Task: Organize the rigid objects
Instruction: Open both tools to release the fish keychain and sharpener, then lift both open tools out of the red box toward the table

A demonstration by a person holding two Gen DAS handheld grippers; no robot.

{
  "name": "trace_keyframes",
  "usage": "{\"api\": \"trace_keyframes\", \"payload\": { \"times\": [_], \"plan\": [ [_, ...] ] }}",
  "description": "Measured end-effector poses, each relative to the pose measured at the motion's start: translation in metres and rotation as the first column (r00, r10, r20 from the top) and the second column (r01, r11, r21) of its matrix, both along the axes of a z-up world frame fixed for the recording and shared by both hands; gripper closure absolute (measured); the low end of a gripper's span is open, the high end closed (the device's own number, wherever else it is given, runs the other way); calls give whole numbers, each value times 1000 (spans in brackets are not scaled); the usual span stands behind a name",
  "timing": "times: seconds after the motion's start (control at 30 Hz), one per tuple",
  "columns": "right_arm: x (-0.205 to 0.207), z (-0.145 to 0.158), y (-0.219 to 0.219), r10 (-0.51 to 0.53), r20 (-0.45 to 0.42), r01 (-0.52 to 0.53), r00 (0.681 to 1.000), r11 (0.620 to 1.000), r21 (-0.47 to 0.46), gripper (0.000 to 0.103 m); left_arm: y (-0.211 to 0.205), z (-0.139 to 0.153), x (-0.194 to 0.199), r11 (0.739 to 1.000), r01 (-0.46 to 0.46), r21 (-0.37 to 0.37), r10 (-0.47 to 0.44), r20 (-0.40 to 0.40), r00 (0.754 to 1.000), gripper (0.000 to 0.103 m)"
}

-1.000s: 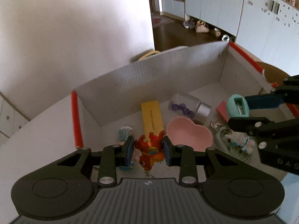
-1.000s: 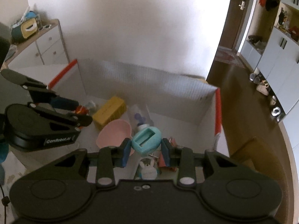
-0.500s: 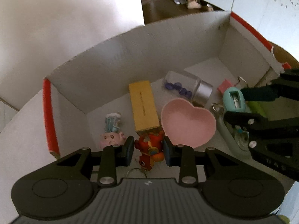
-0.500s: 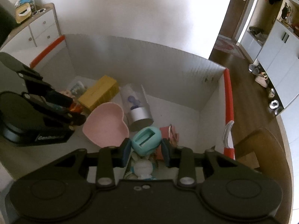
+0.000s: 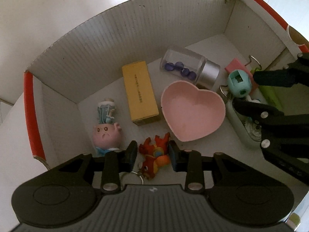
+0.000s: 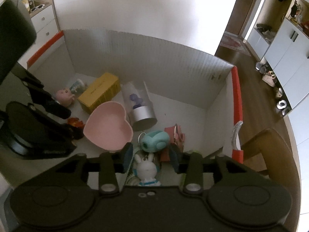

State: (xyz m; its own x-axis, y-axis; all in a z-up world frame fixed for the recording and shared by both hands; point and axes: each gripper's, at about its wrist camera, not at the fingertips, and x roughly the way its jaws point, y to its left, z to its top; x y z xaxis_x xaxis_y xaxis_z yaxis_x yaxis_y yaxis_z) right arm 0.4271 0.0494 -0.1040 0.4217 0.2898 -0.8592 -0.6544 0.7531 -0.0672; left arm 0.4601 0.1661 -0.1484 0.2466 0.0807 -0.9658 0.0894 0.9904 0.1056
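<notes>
**Toys in the box, both tools spread apart**

Cardboard box (image 5: 119, 44) with red-edged flaps fills both of your views, and everything is down on its floor. In your left wrist view, the left tool (image 5: 153, 153) sits at lower centre with its fingers apart on either side of the red dragon keychain (image 5: 154, 159); there is a gap on both sides, so you are not gripping it. The keychain lies on the box floor with its ring toward the camera. Just to its left lies the pink pig figure (image 5: 105, 134), and above that a small blue figure (image 5: 106, 113). The yellow carton (image 5: 140, 94) lies flat in the middle of the frame, with the pink heart dish (image 5: 193, 109) beside it on the right. Above the dish, the clear jar (image 5: 190, 67) lies on its side, purple beads inside, silver cap toward the right.

At the right of that frame, your right tool (image 6: 150, 153) shows as dark arms either side of the teal pencil sharpener (image 5: 239, 84). In your right wrist view its fingers stand apart and the sharpener (image 6: 155, 139) rests beyond their tips, untouched, next to a pink binder clip (image 6: 175, 135). A white rabbit figure (image 6: 147, 168) lies between the fingers at lower centre, lower down in the box. The heart dish (image 6: 109, 123) sits left of centre there.
</notes>
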Motion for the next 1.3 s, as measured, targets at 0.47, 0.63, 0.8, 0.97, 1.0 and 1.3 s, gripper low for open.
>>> {"api": "trace_keyframes", "payload": {
  "times": [0.47, 0.63, 0.8, 0.97, 1.0, 1.3],
  "plan": [
    [-16, 26, -17, -35, 38, 32, 999, 997, 64, 42, -10, 29, -24, 999, 22, 26, -25, 137, 990, 38],
    [-24, 39, -28, -56, 38, 52, 998, 993, 104, 39, -3, 54, -38, 1000, 9, -8, -7, 205, 979, 38],
    [-37, 54, -40, -66, 54, 58, 996, 990, 131, 33, -6, 64, -45, 1000, -8, -27, 15, 259, 966, 38],
    [-51, 69, -51, -77, 67, 65, 995, 984, 164, 29, -7, 86, -63, 999, -9, -46, 23, 306, 952, 38],
    [-54, 72, -54, -78, 69, 66, 994, 983, 170, 28, -8, 90, -67, 999, -7, -54, 23, 316, 949, 38],
    [-81, 100, -77, -108, 92, 83, 990, 966, 245, 24, -21, 116, -99, 995, 42, -89, -5, 380, 925, 38]
  ]
}}
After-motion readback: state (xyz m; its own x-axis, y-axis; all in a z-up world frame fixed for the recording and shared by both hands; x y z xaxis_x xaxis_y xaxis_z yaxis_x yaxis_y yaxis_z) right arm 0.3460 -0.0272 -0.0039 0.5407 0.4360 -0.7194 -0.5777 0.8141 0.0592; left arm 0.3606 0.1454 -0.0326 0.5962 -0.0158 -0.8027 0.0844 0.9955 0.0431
